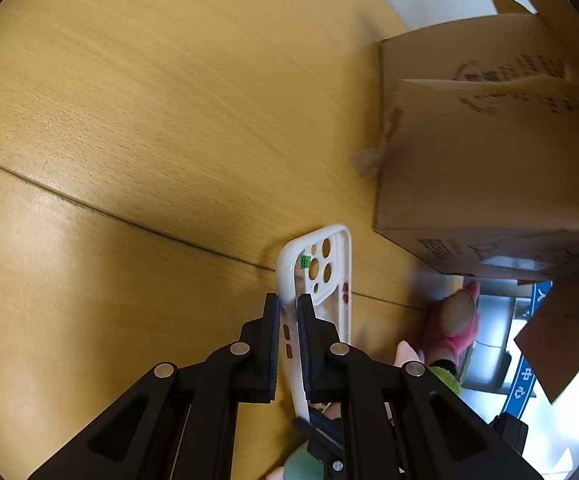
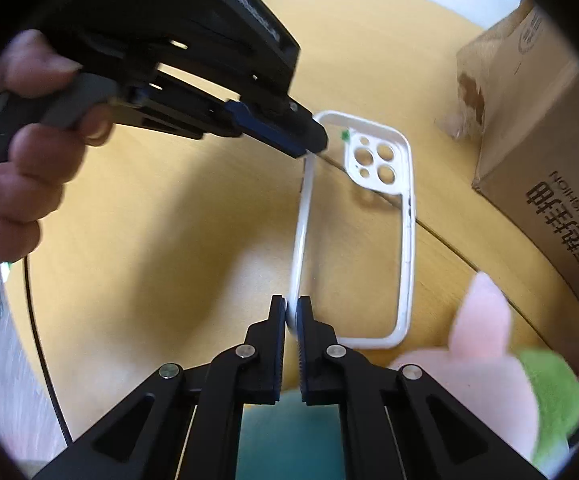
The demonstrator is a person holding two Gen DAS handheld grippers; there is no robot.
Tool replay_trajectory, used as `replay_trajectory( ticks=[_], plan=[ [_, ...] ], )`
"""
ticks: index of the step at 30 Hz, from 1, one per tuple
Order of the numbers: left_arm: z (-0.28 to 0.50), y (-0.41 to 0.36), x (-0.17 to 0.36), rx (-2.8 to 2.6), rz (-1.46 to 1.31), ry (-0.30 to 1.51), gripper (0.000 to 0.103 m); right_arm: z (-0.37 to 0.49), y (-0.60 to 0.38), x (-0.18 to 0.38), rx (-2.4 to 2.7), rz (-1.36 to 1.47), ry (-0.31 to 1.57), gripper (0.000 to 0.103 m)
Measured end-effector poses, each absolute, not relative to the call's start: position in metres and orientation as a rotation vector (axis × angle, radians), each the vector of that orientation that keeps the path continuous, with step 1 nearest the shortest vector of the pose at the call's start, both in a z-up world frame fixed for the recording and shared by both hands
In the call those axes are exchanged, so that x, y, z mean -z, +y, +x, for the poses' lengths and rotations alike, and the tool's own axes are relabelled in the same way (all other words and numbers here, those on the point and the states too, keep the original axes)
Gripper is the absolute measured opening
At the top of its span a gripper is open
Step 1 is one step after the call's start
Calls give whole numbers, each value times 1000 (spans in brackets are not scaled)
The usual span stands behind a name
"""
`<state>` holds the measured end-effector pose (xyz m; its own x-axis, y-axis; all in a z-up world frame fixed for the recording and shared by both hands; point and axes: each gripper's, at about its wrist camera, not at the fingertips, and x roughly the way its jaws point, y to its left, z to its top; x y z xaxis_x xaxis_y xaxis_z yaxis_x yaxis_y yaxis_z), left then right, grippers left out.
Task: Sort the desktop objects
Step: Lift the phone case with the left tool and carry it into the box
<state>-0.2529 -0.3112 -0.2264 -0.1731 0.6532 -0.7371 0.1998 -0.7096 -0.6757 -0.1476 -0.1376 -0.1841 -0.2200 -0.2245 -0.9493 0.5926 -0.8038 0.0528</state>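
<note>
Both wrist cameras look steeply down along their grippers at the wooden tabletop (image 1: 149,120), close above it. Each view takes in the white phone case (image 1: 325,264) and the cardboard box (image 2: 537,120) at the right.
</note>
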Motion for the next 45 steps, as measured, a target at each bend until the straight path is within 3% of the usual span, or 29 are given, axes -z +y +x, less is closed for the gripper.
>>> replay_trajectory(
  ticks=[5, 15, 28, 37, 45],
  plan=[
    [-238, -304, 192, -1983, -1714, -945, 8, -131, -112, 147, 2073, 1461, 344, 5],
    [-194, -295, 49, -2050, -1528, -944, 7, -66, -131, 5, 2134, 1161, 189, 5],
    [-124, -203, -154, -2224, -1183, -842, 7, -25, -1, -121, 2215, 729, 164, 5],
    [-179, -122, -242, -2268, -1010, -698, 7, -80, 80, -195, 2298, 544, 166, 5],
    [-306, -93, -291, -2299, -1006, -617, 7, -201, 83, -237, 2313, 618, 161, 5]
  ],
)
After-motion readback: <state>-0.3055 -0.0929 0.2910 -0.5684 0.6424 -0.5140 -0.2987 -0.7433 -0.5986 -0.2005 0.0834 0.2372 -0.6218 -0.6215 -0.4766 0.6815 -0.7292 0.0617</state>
